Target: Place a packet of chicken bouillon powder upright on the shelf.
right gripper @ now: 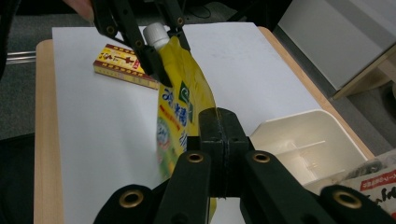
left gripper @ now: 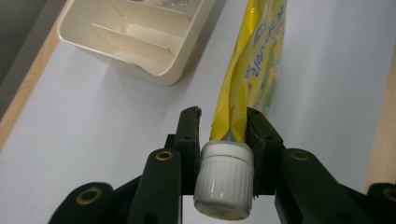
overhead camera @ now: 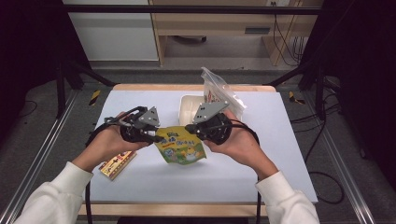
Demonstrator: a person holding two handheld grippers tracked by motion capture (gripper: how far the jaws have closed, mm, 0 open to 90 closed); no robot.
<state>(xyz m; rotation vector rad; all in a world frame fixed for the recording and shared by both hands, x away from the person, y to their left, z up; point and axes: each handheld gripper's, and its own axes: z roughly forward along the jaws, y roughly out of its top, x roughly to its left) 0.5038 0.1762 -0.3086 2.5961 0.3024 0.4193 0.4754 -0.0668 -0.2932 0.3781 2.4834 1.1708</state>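
Both hands meet mid-table, left gripper (overhead camera: 156, 136) and right gripper (overhead camera: 189, 127) clamped (fingers closed).

I have the yellow spout pouch (overhead camera: 180, 147) strung between my two tongs, lifted off the surface. It is a flat, soft pack printed in yellow and green with blue lettering and a cartoon figure, topped by a ribbed white screw cap (left gripper: 224, 179). My left tongs (left gripper: 223, 128) clamp it at the neck, just past the cap, so the cap sits at the root of the jaws and the body runs away from them, twisted edge-on. My right tongs (right gripper: 218, 135) pinch the pouch's opposite edge, jaws pressed together on the foil, with the printed face bowing out to their left.
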